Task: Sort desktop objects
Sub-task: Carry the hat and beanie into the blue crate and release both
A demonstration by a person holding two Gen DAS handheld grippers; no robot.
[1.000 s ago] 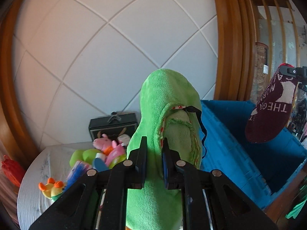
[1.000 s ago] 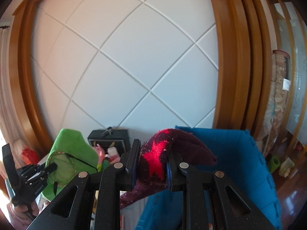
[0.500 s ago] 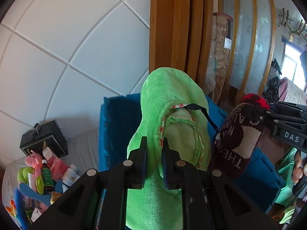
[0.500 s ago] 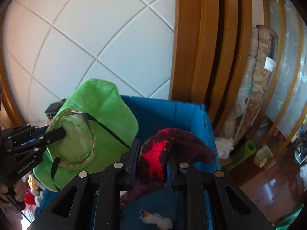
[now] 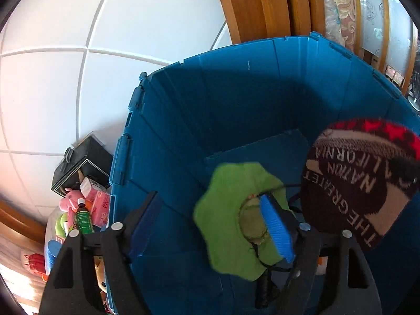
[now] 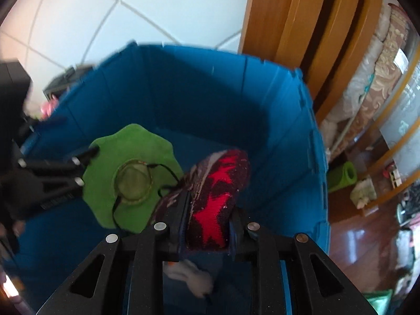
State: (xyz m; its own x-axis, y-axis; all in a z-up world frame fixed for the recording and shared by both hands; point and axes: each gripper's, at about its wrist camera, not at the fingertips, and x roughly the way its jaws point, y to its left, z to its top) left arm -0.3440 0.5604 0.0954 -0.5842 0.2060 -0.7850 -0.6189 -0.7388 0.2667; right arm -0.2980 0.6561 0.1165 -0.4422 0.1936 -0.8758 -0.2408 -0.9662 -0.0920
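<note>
A white panelled wall (image 5: pixel 131 26) crossed by raised ribs stood beside honey-coloured wooden frames (image 6: pixel 288 26); patterned rolled fabrics (image 6: pixel 378 73) leaned near a green rolled mat (image 6: pixel 341 176) on glossy wooden floor (image 6: pixel 354 241).

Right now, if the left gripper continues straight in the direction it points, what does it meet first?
Probably the green fabric hat, just released inside the blue bin. The left gripper has just been opening; the hat touches only its right finger. Beyond lies the bin's floor; depth is unclear.
</note>
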